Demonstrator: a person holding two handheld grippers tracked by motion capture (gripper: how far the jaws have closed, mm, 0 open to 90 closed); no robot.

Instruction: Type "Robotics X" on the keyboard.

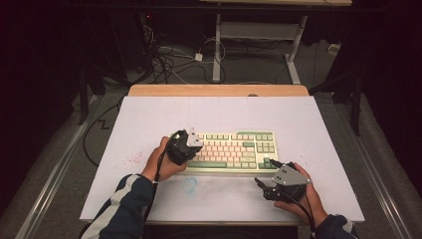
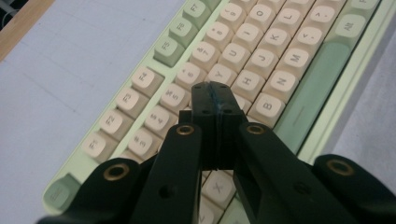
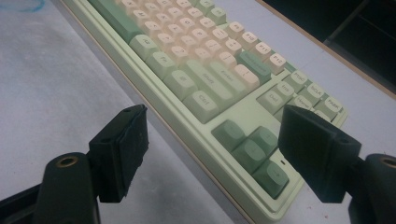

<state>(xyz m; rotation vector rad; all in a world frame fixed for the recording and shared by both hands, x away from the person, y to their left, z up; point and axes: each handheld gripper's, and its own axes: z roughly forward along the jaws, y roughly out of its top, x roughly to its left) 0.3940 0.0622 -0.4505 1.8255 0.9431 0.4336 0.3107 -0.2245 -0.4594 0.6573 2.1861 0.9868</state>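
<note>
Now, taken from the worktop's left edge across to its right:

Left gripper (image 1: 191, 139): clenched, its two jaws pressed flat together with nothing between them. In the high view it sits over the keyboard's left end.

Left tip: in the left gripper view (image 2: 215, 91) the closed tip hangs over the letter rows, about at the G key (image 2: 240, 103), with H and B just beyond. Whether it touches a keycap cannot be told.

Keyboard (image 1: 249, 149): a pale green case with cream and green caps, lying flat near the middle of the worktop (image 1: 149, 119), nearer the front edge than the back. Its long axis runs left to right, parallel to the front edge.

Key relation: the keys lie directly under and ahead of the left tip, so a key press looks like a short move downward. The left hand is the nearer one for the letter block.

Right gripper (image 1: 263, 186): released, jaws wide apart and holding nothing, hovering off the keyboard's front right corner.

Right outlook: in the right gripper view the arrow keys (image 3: 254, 151) sit between the spread jaws, beyond them.

Containers: none on the worktop.
</note>
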